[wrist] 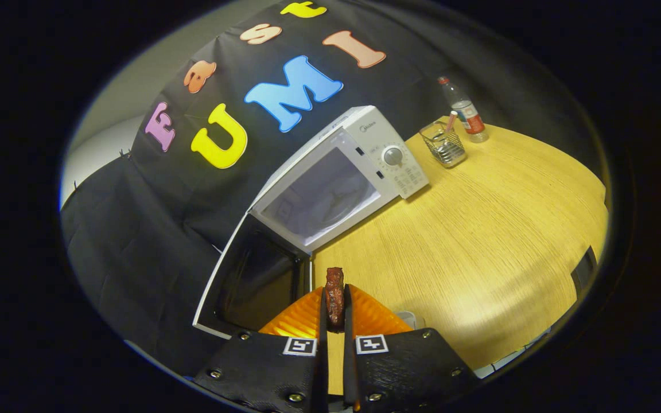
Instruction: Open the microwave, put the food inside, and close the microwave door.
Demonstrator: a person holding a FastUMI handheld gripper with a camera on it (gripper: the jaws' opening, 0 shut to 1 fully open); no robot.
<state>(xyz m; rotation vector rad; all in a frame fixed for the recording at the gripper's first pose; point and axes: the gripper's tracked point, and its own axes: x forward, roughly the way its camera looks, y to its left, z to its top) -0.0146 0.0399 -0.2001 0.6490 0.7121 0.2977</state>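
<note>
The food, a dark reddish-brown piece, stood pinched between my fingers, both pressing on it, held above an orange ridged plate just under them. Beyond the food stood the white microwave on the wooden desk, its door swung wide and its cavity exposed. A wire basket and a bottle stood past the microwave, well apart from the food. I judged the door-opening step done and the loading step in hand. The next move called for carrying the food forward into the cavity, clear of the door's edge, before letting go.
</note>
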